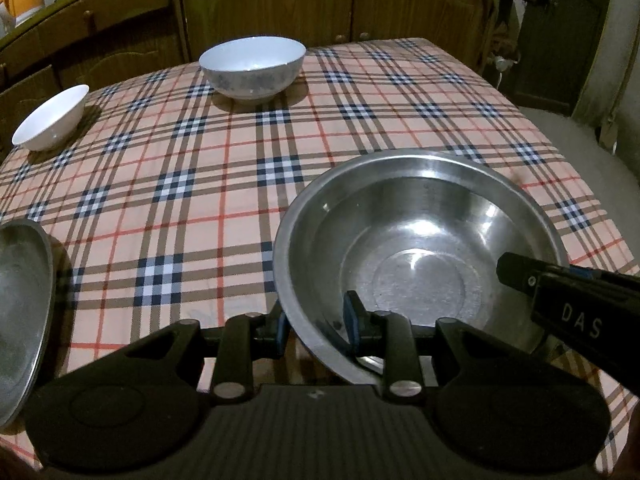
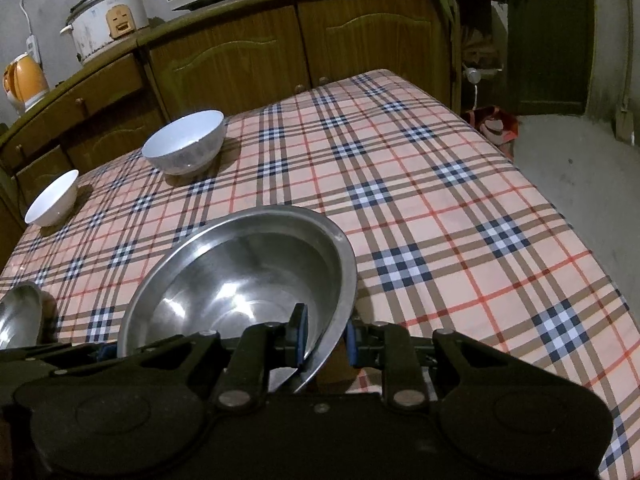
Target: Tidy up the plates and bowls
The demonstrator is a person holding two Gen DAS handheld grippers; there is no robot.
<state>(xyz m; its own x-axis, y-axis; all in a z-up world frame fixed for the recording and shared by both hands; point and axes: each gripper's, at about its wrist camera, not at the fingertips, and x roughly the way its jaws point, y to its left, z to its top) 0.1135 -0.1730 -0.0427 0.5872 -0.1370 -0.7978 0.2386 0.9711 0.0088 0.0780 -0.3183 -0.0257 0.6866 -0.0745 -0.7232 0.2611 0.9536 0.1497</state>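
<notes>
Steel bowl (image 1: 416,240) clamped; white bowls (image 1: 253,68) well apart.

One legible marking found. The pale capital letters "DAS" stand on the black body of the right tongs (image 1: 568,304), where it reaches in from the right edge of the left wrist view; the lettering runs to the frame edge, so whether more letters follow cannot be told. The rice cooker (image 2: 106,20) on the back worktop carries an orange front panel, but nothing on it can be read. No other text, number or sign is readable.
</notes>
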